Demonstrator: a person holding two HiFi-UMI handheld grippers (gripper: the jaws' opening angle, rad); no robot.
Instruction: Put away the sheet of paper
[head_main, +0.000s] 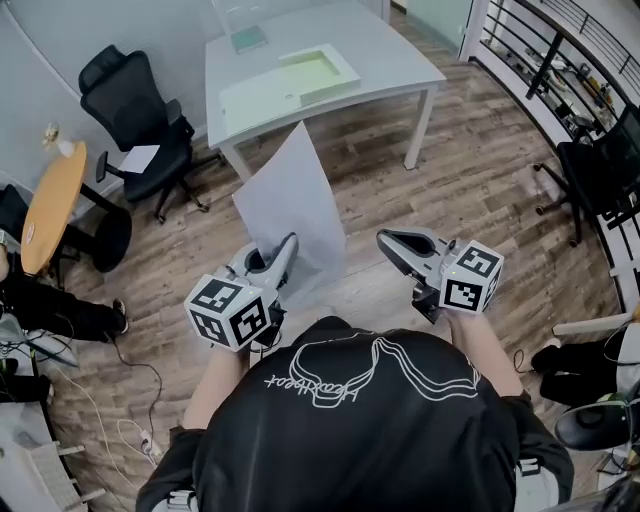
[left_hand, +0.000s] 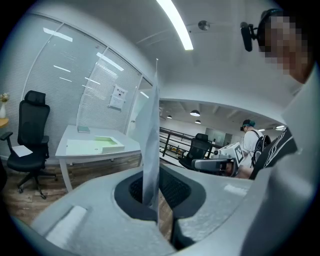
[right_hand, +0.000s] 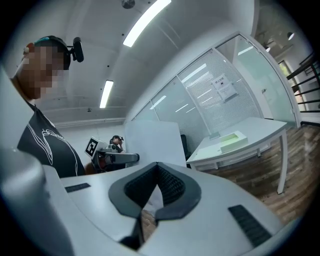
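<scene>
Head view, left claw (head_main: 285, 252): clamped on the bottom edge of the paper; sits at 7 o'clock of centre.
Head view, paper (head_main: 290, 200): grey sheet, rising tilted from the left claw toward 12 o'clock, above the wood floor (head_main: 480, 170).
Head view, right claw (head_main: 392, 240): jaws together, nothing in them; at 3 o'clock of the left claw, clear of the paper.
Head view, counter (head_main: 385, 50): white, at 12 o'clock, well apart from the paper; carries a pale green tray (head_main: 318, 70).
Head view, chair (head_main: 130, 110): black, at 10 o'clock.
Left gripper view, left claw (left_hand: 152, 207): pads pressed on the paper (left_hand: 150, 135), seen edge-on, running up to 12 o'clock.
Left gripper view, counter (left_hand: 95, 150): at 9 o'clock.
Right gripper view, right claw (right_hand: 147, 205): pads meeting, empty.
Right gripper view, paper (right_hand: 155, 142): broad face at 12 o'clock, beyond the tips.
Right gripper view, counter (right_hand: 250, 132): at 3 o'clock.
</scene>
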